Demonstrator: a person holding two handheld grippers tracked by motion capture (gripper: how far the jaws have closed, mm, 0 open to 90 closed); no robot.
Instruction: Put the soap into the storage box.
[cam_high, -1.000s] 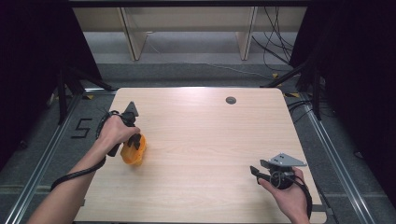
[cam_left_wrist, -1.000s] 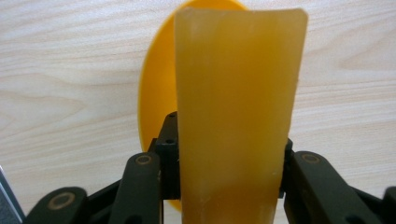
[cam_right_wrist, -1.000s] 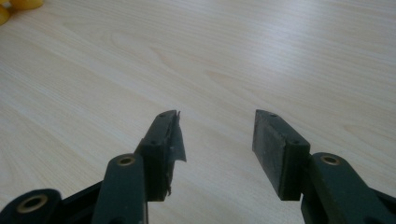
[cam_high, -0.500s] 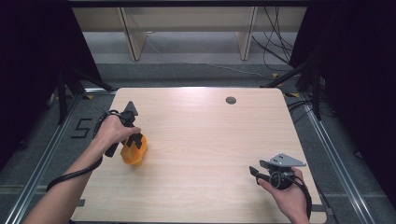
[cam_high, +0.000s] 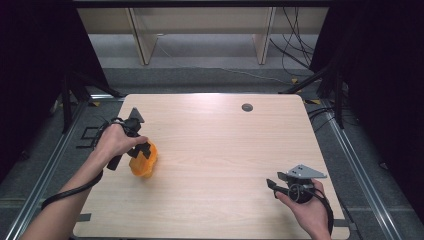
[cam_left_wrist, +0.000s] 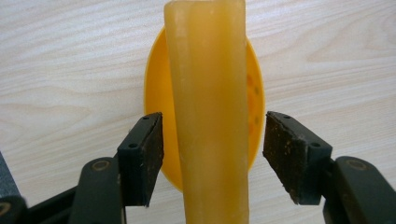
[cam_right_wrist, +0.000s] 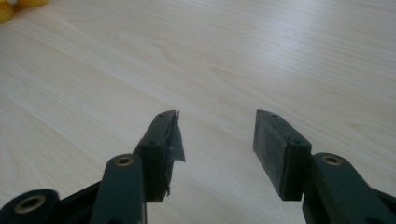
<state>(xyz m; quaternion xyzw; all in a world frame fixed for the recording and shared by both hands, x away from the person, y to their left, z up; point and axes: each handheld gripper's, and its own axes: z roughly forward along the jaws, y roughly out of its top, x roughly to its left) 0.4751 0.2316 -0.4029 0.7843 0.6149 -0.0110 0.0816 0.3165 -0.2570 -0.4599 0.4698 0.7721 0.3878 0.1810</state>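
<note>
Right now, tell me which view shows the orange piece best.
The left gripper view: the orange piece stands close up between the open left claw. The high view shows it small and partly hidden by the hand. The right gripper view catches a yellow scrap at its top-left corner, probably it.

Left tongs (cam_left_wrist: 212, 156) jaws parted, right tongs (cam_right_wrist: 217, 142) jaws parted
</note>
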